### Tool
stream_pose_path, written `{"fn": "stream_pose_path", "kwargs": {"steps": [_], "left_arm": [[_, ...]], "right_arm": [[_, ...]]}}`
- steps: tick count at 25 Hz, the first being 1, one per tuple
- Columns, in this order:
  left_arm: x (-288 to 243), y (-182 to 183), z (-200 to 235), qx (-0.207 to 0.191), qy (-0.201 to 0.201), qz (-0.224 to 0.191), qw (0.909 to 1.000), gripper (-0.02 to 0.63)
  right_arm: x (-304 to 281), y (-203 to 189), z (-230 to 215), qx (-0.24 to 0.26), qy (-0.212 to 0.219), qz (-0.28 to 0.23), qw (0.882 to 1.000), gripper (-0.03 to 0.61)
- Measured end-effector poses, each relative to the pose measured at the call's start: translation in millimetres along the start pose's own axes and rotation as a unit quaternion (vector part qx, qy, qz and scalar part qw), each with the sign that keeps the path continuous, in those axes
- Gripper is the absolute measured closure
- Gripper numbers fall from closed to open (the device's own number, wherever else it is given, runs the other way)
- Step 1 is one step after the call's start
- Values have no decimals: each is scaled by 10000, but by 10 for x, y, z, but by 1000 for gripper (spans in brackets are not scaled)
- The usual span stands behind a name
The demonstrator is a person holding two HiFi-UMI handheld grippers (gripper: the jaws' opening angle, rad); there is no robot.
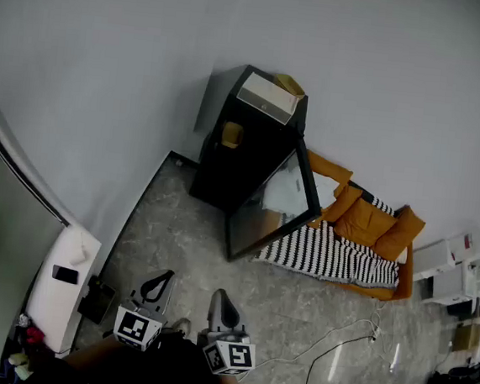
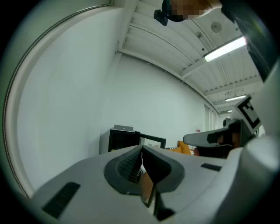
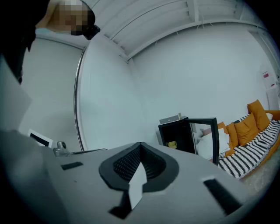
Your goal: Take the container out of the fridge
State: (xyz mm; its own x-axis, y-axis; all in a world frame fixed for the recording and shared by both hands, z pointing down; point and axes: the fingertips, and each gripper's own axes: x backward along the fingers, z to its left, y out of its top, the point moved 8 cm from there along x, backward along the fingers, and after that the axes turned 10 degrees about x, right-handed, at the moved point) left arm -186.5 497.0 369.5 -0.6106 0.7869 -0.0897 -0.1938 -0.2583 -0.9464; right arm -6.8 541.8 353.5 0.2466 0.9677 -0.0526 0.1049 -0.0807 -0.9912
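A black fridge [image 1: 246,145] stands against the far wall with its glass door [image 1: 274,209] swung open. Inside, on a shelf, sits a yellow container [image 1: 232,134], which the right gripper view also catches [image 3: 172,144]. A white box [image 1: 267,99] and a yellow object [image 1: 289,84] rest on the fridge top. Both grippers are held low and near me, well short of the fridge. My left gripper [image 1: 161,279] is shut and empty, jaws pressed together [image 2: 141,151]. My right gripper [image 1: 219,299] is shut too, nothing between its pads [image 3: 140,146].
An orange sofa [image 1: 364,220] with a striped blanket [image 1: 327,256] lies right of the fridge door. A white cabinet [image 1: 62,284] stands at the left wall, with dark items beside it. Cables [image 1: 326,347] trail over the marble floor, and white shelving [image 1: 448,266] stands at far right.
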Motion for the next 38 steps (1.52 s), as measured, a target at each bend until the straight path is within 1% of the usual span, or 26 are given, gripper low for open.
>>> {"fn": "stream_pose_path", "kwargs": {"steps": [2,5,12,20,24,29,32,38], "left_arm": [[3,6,25,34,7,10,10000,609],[18,-47,85,-41,-11,-22,10000,609],[113,15,213,11,94,-64,9999,609],[279,82,489,71,-31,-15,10000,609],[324,94,632,171,-85,6,9998,609],[290,78,745,81,-68,-38,9999,609],[173,99,823,98,19,-8,9999,609],[-289,103,879,99,70,9,9999,609]], "right_arm": [[-18,-5,18,53,19,12,10000,578],[-39,-21,51,104,34,35,9999,578],[-99,-51,180,-88,-32,98,9999,578],[-239,-75,501,-36,-130,29,9999,577],[-319,-115,631,69,-161,27,9998,577],[-463,-89,652,65,-199,-71,9998,577],[-588,-77,617,100,-182,-95,9997,577],[-945,-97,259,177,-134,0,9998,578]]}}
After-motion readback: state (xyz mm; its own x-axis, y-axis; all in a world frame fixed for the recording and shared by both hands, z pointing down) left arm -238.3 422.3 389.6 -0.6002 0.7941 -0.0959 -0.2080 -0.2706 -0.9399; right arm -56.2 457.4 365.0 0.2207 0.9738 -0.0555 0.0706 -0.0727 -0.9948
